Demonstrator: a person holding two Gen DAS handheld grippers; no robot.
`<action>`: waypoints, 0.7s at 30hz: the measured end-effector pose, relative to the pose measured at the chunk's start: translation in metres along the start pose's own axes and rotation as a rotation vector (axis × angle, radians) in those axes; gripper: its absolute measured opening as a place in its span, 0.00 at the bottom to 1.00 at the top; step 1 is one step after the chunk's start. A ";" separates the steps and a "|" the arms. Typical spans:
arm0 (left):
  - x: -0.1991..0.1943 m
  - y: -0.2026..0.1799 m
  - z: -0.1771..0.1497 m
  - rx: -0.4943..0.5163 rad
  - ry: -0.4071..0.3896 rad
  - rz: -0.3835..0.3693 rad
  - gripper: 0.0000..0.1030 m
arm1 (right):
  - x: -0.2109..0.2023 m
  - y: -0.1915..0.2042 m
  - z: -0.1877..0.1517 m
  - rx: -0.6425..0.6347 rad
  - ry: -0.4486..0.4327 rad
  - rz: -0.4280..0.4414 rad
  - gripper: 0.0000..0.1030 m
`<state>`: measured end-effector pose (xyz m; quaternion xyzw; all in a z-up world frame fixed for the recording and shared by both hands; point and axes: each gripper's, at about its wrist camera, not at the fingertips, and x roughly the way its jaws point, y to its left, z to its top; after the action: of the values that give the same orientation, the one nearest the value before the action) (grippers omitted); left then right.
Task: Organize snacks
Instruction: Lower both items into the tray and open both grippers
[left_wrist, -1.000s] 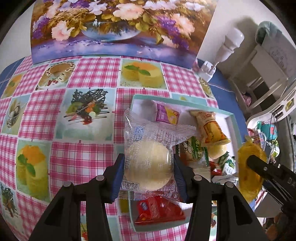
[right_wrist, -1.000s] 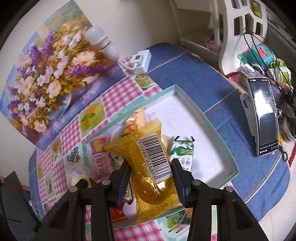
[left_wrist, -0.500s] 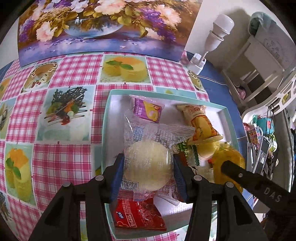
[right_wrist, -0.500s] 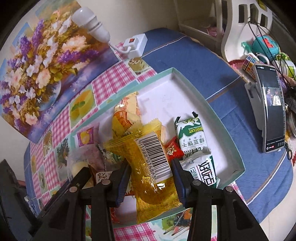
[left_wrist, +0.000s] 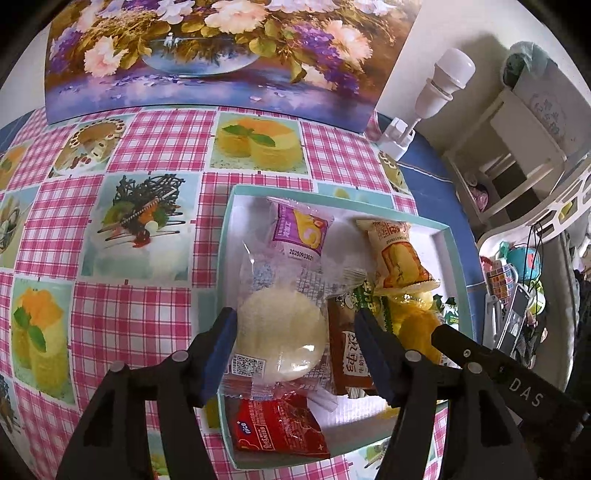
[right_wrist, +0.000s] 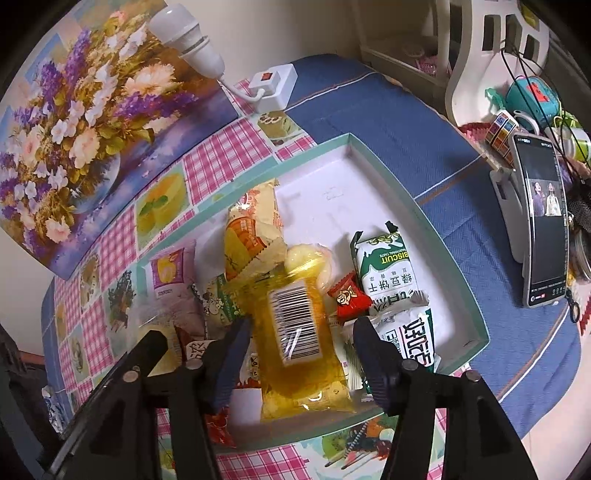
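A teal-rimmed white tray holds several snack packs. My left gripper is open; a clear-wrapped round white cake lies between its jaws on the tray's left side. My right gripper is open over the tray's near side; a yellow pack with a barcode lies loose between its jaws, and it also shows in the left wrist view. A purple pack, an orange pack, a red pack and a green biscuit pack lie in the tray.
The tray sits on a pink checked tablecloth. A flower painting leans at the back. A white lamp on a socket block stands behind the tray. A phone on a stand and clutter are at the right.
Both grippers lowered onto the tray and opened. The white cake and the yellow pack, held before, now rest among the snacks.
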<state>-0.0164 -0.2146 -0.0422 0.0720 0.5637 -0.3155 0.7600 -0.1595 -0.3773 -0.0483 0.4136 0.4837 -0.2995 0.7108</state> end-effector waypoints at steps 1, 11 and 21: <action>-0.001 0.000 0.000 0.000 -0.003 -0.001 0.65 | 0.000 0.000 0.000 -0.001 0.000 -0.001 0.63; -0.014 0.011 0.003 -0.030 -0.035 0.007 0.80 | 0.002 0.003 0.000 -0.024 -0.003 -0.011 0.70; -0.034 0.035 0.006 -0.046 -0.135 0.196 0.94 | -0.001 0.017 -0.001 -0.109 -0.065 -0.018 1.00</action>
<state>0.0025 -0.1759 -0.0176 0.0880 0.5086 -0.2310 0.8247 -0.1460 -0.3684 -0.0427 0.3600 0.4797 -0.2920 0.7450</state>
